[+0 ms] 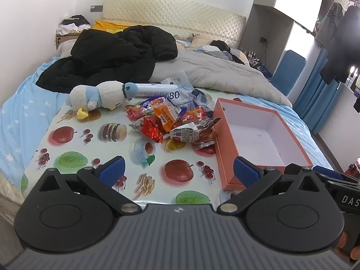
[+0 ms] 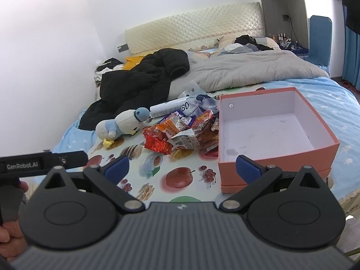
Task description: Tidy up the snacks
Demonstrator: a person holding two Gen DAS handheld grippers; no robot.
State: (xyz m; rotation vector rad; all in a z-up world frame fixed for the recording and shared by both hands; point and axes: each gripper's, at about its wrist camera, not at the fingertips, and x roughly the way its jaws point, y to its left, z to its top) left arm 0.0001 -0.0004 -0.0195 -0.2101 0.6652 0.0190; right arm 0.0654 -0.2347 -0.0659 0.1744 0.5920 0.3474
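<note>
I see both tools hovering at the near edge of the food-print mat (image 1: 94,148) on the bed, left gripper (image 1: 178,173) jaws spread and empty, right gripper (image 2: 183,168) jaws spread and empty, snack packets (image 1: 173,121) heaped mid-mat, touching the orange box's (image 1: 227,155) left wall, box open at the mat's right edge, plush penguin (image 1: 99,99) at the far left corner.

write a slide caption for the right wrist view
Open right gripper faces a snack pile beside an empty orange box on a bed.
</note>
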